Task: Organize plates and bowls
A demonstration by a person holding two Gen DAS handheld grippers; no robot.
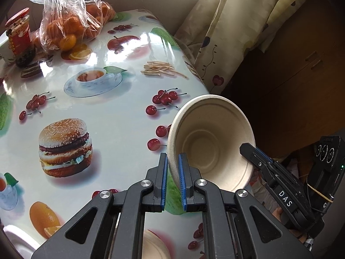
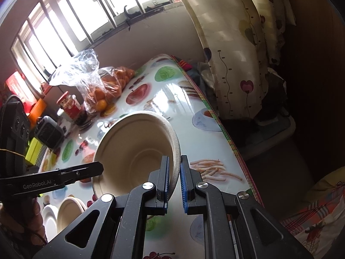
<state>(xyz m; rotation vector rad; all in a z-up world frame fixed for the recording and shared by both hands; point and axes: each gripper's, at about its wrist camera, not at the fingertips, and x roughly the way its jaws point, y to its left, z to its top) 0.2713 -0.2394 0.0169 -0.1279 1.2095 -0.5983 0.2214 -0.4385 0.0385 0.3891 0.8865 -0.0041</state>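
Observation:
A beige paper bowl hangs tilted above the right edge of the fruit-print table, gripped from both sides. My left gripper is shut on its left rim; in the right wrist view the left gripper reaches that rim from the left. My right gripper is shut on the opposite rim, and the right gripper shows at the bowl's right side. Below, on the table, lie another beige bowl and a white plate.
A plastic bag of oranges and a red-lidded jar stand at the table's far end. A patterned curtain hangs just beyond the table's right edge. A small black device sits on the left side.

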